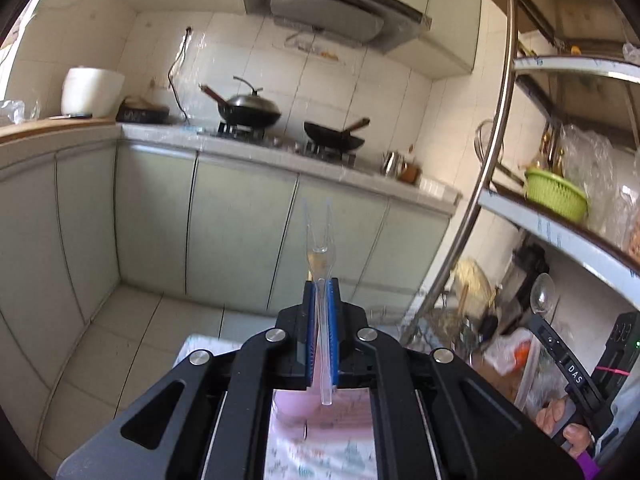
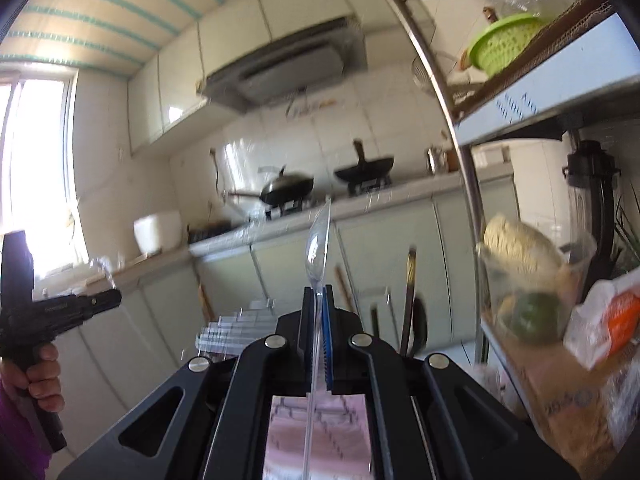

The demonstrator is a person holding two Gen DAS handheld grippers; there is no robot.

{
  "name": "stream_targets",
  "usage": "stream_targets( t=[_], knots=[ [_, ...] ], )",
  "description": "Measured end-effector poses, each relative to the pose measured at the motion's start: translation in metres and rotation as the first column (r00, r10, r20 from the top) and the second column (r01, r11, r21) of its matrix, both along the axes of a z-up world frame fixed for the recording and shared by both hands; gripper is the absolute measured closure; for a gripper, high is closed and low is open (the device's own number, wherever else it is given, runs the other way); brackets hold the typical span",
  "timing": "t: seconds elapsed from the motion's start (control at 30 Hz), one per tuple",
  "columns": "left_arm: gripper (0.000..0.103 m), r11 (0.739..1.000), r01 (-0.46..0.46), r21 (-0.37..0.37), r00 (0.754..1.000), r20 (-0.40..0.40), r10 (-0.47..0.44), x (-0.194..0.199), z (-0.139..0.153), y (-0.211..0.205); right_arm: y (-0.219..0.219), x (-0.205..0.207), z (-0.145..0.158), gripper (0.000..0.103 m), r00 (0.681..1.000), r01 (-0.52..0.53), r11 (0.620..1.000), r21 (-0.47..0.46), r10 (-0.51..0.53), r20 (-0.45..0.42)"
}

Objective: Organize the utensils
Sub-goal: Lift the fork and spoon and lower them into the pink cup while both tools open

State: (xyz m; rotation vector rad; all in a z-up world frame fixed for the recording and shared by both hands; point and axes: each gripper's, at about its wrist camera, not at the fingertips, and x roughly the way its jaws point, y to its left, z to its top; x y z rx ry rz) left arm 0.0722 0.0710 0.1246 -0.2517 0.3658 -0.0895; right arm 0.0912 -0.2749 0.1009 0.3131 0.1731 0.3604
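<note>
My left gripper [image 1: 322, 286] is shut on a clear plastic two-pronged fork [image 1: 318, 236], held upright in the air with its prongs pointing away. My right gripper [image 2: 318, 292] is shut on a clear plastic spoon [image 2: 319, 240], bowl pointing up and away. The spoon and the right gripper's handle also show at the far right of the left wrist view [image 1: 542, 294]. The left gripper's handle shows at the left edge of the right wrist view [image 2: 24, 312]. A pink cup [image 1: 292, 404] and a patterned cloth [image 1: 320, 456] lie below the left gripper.
A kitchen counter [image 1: 280, 148] with two black woks [image 1: 248, 110] on a stove runs across the back. A metal shelf rack [image 1: 500, 152] with a green basket [image 1: 556, 194] stands at the right. A container with dark utensils [image 2: 412, 312] is below the right gripper.
</note>
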Motion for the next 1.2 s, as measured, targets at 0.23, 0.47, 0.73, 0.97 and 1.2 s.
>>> stream_targets(
  t=[0.23,0.47,0.73,0.97,1.2],
  knots=[
    [0.098,0.999,-0.013,0.038,1.000,-0.005,0.013,0.036,-0.003,-0.007,-0.004,0.032,0.007,0.100,0.993,0.054,0.998,0.021,-0.056,0.101],
    [0.098,0.996,0.007,0.092,0.997,-0.081,0.000,0.061,-0.028,-0.012,0.004,0.057,-0.008,0.100,0.990,0.085,0.996,-0.002,-0.084,0.115],
    [0.098,0.996,0.029,0.079,0.989,-0.146,-0.017,0.076,-0.052,-0.008,0.008,0.072,-0.033,0.100,0.986,0.124,0.992,-0.033,-0.119,0.116],
    [0.098,0.997,0.045,0.059,0.984,-0.176,-0.033,0.082,-0.064,-0.008,0.014,0.073,-0.060,0.099,0.986,0.139,0.987,-0.085,-0.129,0.104],
    [0.098,0.995,0.059,0.078,0.981,-0.191,-0.043,0.080,-0.068,-0.014,0.012,0.063,-0.080,0.099,0.991,0.128,0.987,-0.093,-0.125,0.041]
  ],
)
